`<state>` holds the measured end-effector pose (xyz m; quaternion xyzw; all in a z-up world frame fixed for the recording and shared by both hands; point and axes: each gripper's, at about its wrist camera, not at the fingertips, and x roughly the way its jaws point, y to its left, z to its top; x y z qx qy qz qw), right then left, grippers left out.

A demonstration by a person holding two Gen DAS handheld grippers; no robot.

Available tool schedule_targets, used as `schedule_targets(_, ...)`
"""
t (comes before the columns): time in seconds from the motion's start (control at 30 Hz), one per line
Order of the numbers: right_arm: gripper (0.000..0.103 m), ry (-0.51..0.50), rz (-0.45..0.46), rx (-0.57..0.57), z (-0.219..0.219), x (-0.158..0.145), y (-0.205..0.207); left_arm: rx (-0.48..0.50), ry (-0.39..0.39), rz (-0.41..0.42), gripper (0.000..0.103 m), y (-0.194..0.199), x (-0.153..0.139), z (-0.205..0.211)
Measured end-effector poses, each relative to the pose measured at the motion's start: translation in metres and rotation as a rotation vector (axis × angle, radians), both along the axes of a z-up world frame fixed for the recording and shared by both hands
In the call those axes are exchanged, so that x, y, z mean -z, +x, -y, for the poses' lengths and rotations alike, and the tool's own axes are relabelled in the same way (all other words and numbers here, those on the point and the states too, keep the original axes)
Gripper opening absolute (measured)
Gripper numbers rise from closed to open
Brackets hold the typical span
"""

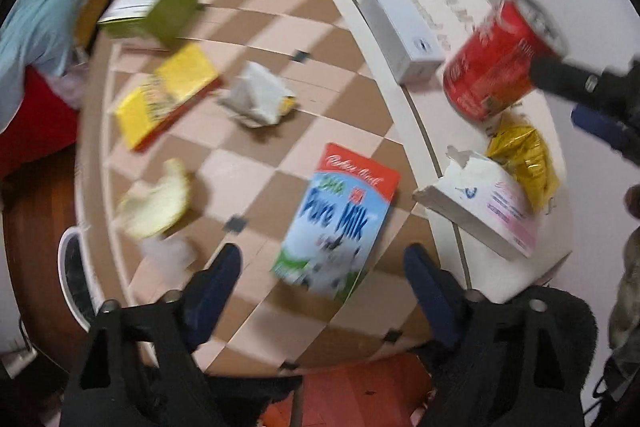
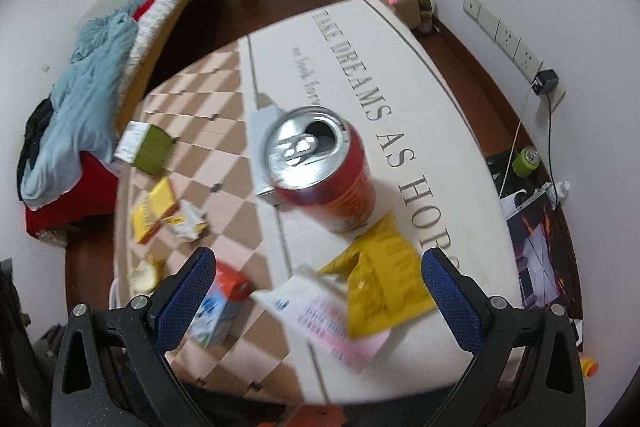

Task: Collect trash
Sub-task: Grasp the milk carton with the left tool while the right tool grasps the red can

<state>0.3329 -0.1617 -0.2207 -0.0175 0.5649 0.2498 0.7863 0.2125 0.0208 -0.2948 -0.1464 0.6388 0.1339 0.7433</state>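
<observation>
Trash lies on a floor rug [image 1: 280, 39]. A Pure Milk carton [image 1: 340, 223] lies just ahead of my open, empty left gripper [image 1: 324, 267]. A red soda can [image 2: 324, 167] stands upright on the rug's white part, ahead of my open right gripper [image 2: 316, 279]; it also shows in the left wrist view [image 1: 496, 59]. A yellow wrapper [image 2: 384, 287] and a torn white-pink box [image 2: 328, 315] lie between the right fingers. Farther off are a yellow box [image 1: 168, 95], a green box [image 1: 160, 7], crumpled white paper [image 1: 260, 95] and a pale crumpled scrap [image 1: 160, 203].
A white box [image 1: 400, 27] lies beyond the can. A bed with blue and red bedding [image 2: 80, 107] stands left of the rug. A green can [image 2: 528, 159], cables and wall sockets [image 2: 508, 35] are at the right. A white fan-like object [image 1: 74, 267] sits at the rug's left edge.
</observation>
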Motion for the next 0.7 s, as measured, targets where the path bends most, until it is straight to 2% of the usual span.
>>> schedule_targets(0.1,0.102,0.0,0.001,-0.012,-0.005,0.011,0.012,0.018,0.007,-0.017,0.076,0.014,0.013,0.001)
schedule_targets(0.17,0.102,-0.001,0.0,-0.018,-0.009,0.016,0.017,0.019,0.012,-0.03,0.055,0.019,0.018,-0.001)
schedule_targets(0.23,0.099,0.003,0.003,-0.026,-0.013,0.02,0.023,0.0,-0.011,-0.014,0.054,0.02,0.017,-0.006)
schedule_targets(0.5,0.099,-0.014,0.043,-0.053,-0.032,0.025,0.04,-0.103,0.047,0.025,0.052,0.009,0.002,-0.04)
schedule_targets(0.67,0.098,-0.024,0.067,-0.068,-0.045,0.027,0.045,-0.114,0.078,0.034,0.051,0.004,-0.01,-0.04)
schedule_targets(0.7,0.089,-0.028,0.066,-0.069,-0.048,0.028,0.046,-0.115,0.081,0.038,0.051,0.004,-0.012,-0.041)
